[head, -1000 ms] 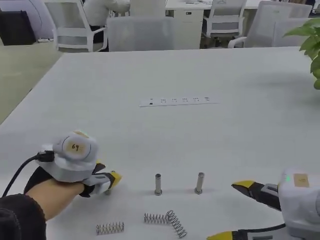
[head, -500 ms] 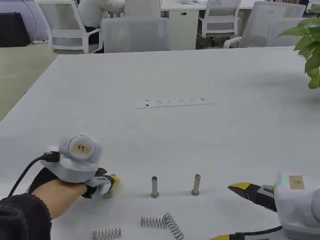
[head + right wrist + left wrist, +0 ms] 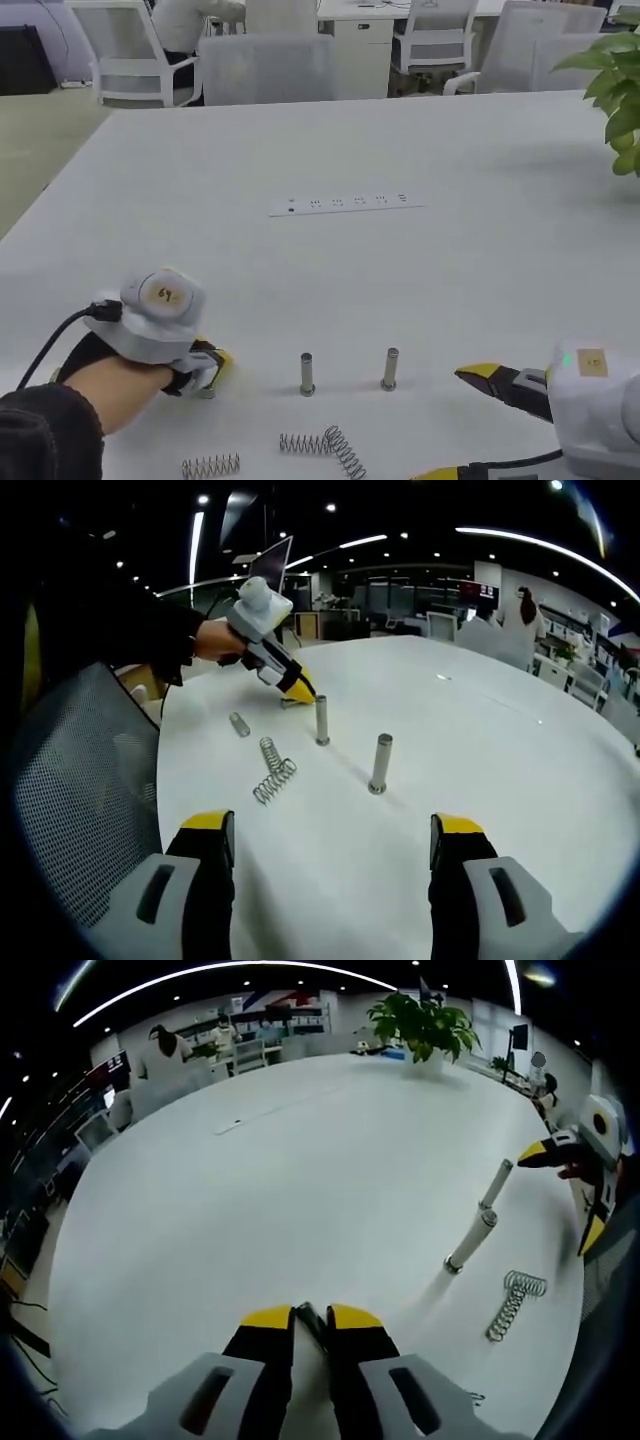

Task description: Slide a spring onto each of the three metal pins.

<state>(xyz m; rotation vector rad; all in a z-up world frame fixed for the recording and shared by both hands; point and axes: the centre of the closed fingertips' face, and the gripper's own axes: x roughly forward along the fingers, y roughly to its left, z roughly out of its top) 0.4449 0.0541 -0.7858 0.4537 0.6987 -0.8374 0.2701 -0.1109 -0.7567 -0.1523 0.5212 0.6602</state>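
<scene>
Not much has changed in the last second, tbh. The head view has slid a bit, but that's your head moving, not the parts. Your left gripper (image 3: 212, 366) sits in the same spot relative to the middle pin (image 3: 307, 373) and the right pin (image 3: 390, 369), and your right gripper (image 3: 325, 845) has barely crept closer, if at all.

So there's no real progress yet. All three springs are lying on the table (image 3: 330, 270): one (image 3: 211, 465) near your left hand and two touching each other (image 3: 303, 441) (image 3: 346, 452) in front of the pins. Every pin is bare.

The left jaws are almost together, pinched on the left pin (image 3: 311, 1324) (it's that dark sliver between the yellow tips). I'd guess you're steadying it. The right jaws are wide apart and hold nothing. They're off to the right of the right pin, not touching it, with the springs nearby.
</scene>
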